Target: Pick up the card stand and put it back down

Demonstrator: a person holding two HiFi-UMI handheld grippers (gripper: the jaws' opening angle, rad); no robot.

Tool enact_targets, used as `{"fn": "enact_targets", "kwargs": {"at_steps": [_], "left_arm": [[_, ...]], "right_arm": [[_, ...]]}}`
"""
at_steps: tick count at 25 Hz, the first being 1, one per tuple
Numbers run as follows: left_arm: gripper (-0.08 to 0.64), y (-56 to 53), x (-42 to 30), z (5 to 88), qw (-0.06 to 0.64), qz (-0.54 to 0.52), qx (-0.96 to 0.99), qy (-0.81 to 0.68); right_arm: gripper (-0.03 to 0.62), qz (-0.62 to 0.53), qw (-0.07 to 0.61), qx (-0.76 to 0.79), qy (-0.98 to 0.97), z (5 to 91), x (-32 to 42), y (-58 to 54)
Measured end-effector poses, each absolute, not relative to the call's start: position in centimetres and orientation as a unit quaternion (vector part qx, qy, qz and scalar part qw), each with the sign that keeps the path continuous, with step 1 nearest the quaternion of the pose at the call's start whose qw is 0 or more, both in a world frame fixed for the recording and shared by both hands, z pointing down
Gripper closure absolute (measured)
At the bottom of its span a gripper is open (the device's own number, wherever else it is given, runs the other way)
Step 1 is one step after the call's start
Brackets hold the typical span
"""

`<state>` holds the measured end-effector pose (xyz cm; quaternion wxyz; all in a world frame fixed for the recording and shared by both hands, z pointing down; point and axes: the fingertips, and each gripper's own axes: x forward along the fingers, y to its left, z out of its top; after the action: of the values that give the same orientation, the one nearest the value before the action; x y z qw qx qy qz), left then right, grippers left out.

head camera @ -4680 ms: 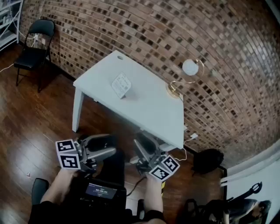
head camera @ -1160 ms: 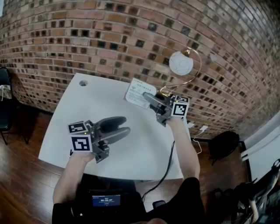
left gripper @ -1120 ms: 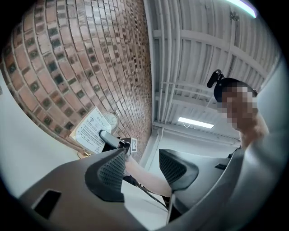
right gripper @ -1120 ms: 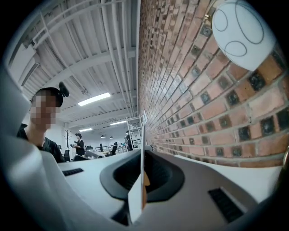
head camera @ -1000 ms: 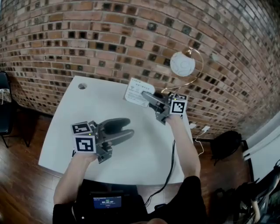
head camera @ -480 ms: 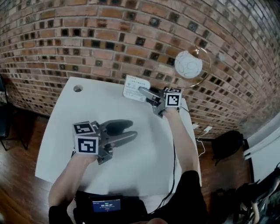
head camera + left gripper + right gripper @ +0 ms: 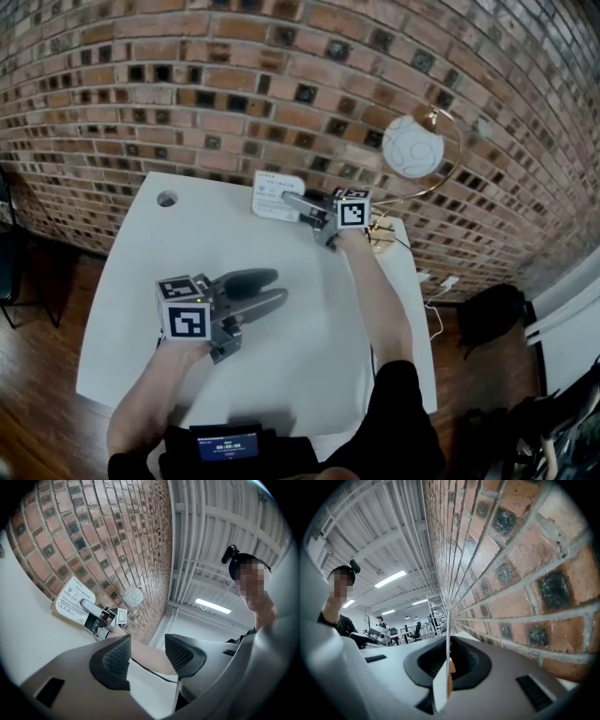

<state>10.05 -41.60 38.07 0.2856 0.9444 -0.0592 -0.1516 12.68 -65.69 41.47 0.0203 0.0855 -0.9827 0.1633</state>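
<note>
The card stand is a white printed card on a small wooden base. It is at the table's far edge, close to the brick wall. My right gripper is shut on the card's right side. In the right gripper view the card shows edge-on, pinched between the pads of the right gripper. Whether the base touches the table I cannot tell. My left gripper hangs open over the table's middle with nothing in it. From the left gripper view the card stand shows beyond the jaws, with the right gripper on it.
A lamp with a white globe in a gold ring stands at the table's far right corner, just right of my right hand. A round cable hole marks the far left corner. The brick wall runs right behind the table. A black bag lies on the floor.
My right gripper has carried the card stand to the left and lower, toward the wall. The left gripper has sunk a little and stays open.
</note>
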Motion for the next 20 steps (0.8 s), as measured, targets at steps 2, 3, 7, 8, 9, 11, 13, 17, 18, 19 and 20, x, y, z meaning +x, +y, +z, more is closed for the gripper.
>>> {"fn": "enact_targets", "kwargs": {"at_steps": [2,3,7,8,9,11,13,17,18,19,20], "left_arm": [[0.336,-41.8,9.9,38.3,0.291,-0.152,0.943,-0.064],[0.336,-41.8,10.0,38.5,0.292,-0.15,0.942,-0.065],[0.336,-41.6,10.1,38.8,0.29,-0.142,0.944,-0.066],[0.336,-41.6,10.0,38.7,0.288,-0.143,0.945,-0.066],[0.336,-41.5,10.0,38.6,0.287,-0.145,0.945,-0.066],[0.336,-41.4,10.1,38.4,0.288,-0.146,0.944,-0.065],[0.337,-41.3,10.4,38.4,0.288,-0.142,0.945,-0.064],[0.337,-41.2,10.6,38.6,0.291,-0.133,0.945,-0.062],[0.337,-41.2,10.6,38.7,0.293,-0.133,0.945,-0.062],[0.337,-41.3,10.6,38.7,0.293,-0.133,0.945,-0.062],[0.337,-41.3,10.6,38.7,0.292,-0.132,0.945,-0.062]], "right_arm": [[0.565,0.172,0.024,0.084,-0.981,42.3,12.4,-66.3],[0.565,0.171,0.027,0.086,-0.981,42.5,12.3,-66.6],[0.565,0.166,0.027,0.096,-0.981,42.6,11.9,-67.9],[0.565,0.168,0.025,0.098,-0.981,42.7,11.9,-68.2],[0.565,0.17,0.025,0.1,-0.98,42.7,11.8,-68.5],[0.565,0.174,0.032,0.1,-0.979,42.9,11.4,-68.8],[0.563,0.175,0.053,0.098,-0.978,43.3,11.1,-68.7],[0.56,0.188,0.086,0.091,-0.974,45.0,11.4,-68.9],[0.558,0.188,0.089,0.087,-0.974,45.1,11.6,-69.0],[0.555,0.179,0.094,0.086,-0.976,44.9,11.6,-68.9],[0.552,0.167,0.1,0.087,-0.977,44.6,11.5,-68.8]]}}
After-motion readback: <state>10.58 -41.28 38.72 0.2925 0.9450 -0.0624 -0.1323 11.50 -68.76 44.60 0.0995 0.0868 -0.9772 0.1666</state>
